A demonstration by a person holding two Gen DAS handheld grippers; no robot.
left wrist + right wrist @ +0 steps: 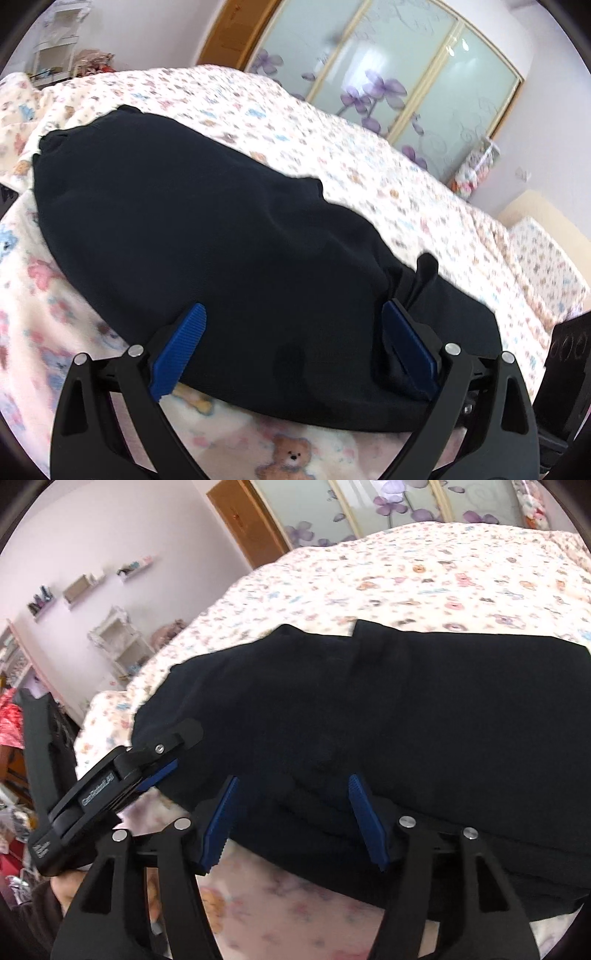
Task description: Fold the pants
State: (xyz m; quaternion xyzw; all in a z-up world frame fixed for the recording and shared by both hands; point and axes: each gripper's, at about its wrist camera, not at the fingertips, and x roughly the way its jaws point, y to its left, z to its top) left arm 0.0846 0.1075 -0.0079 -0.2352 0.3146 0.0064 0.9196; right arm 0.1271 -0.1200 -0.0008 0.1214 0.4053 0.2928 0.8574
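The black pants (221,236) lie in a folded, several-layer bundle on a bed covered with a teddy-bear print blanket (369,147). My left gripper (293,308) hangs low over the near edge of the bundle. Its blue pads (181,347) stand wide apart and a ridge of cloth rises beside the right one. In the right wrist view the pants (424,709) spread across the bed. My right gripper (293,778) is open over their near edge, its pads clear of the cloth. The left gripper (179,753) shows there at the bundle's left end, jaws apart.
A wardrobe with frosted sliding doors and purple flowers (388,74) stands beyond the bed, next to a wooden door (247,524). White shelves (118,642) line the left wall. A pillow (546,258) lies at the bed's right. A hand (62,890) holds the left gripper.
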